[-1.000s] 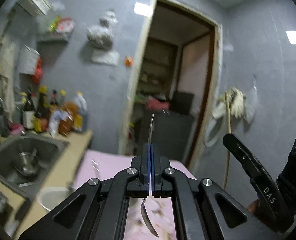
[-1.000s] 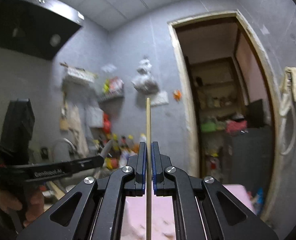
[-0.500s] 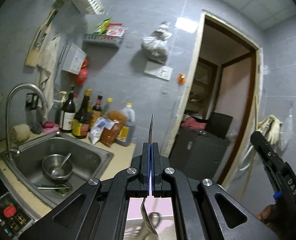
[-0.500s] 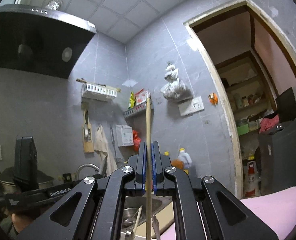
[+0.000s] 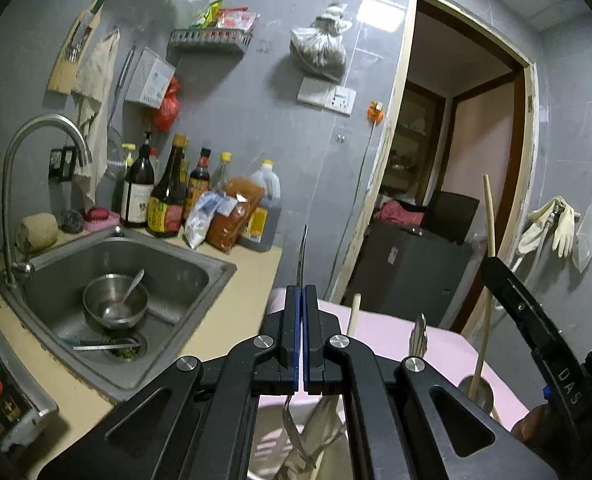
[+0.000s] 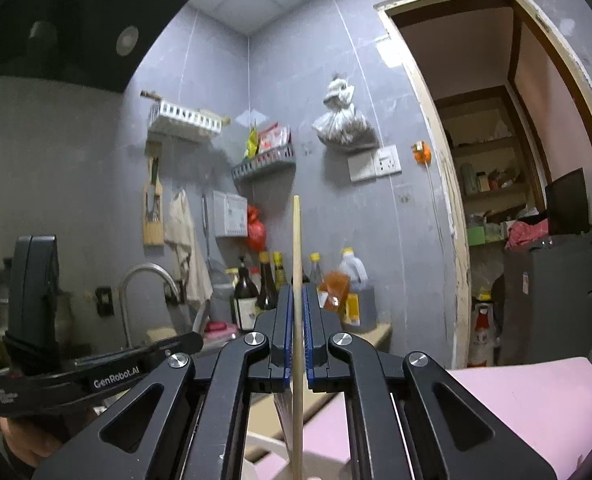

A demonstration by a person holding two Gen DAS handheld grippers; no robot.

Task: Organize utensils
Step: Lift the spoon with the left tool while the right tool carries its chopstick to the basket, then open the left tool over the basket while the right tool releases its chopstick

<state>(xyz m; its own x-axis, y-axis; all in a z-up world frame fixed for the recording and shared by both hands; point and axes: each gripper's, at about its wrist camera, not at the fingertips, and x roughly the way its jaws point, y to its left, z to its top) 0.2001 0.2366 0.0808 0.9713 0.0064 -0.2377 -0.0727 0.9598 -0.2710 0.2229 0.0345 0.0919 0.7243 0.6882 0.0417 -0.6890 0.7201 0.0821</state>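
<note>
My left gripper is shut on a metal spoon; its handle sticks up past the fingertips and its bowl hangs below the jaws. My right gripper is shut on a long wooden-handled utensil held upright. That utensil also shows in the left wrist view, its metal ladle end low over the pink table. Another wooden handle and a metal utensil tip stick up from below, behind the left gripper's frame; what holds them is hidden.
A steel sink at left holds a metal bowl with a spoon and loose cutlery. Sauce bottles and bags line the counter. A faucet arches over it. An open doorway lies behind the table.
Both views have tilted down and shifted: the sink and counter now show more fully on the left, and the table with standing utensils has come into the left view. Both grips unchanged.
</note>
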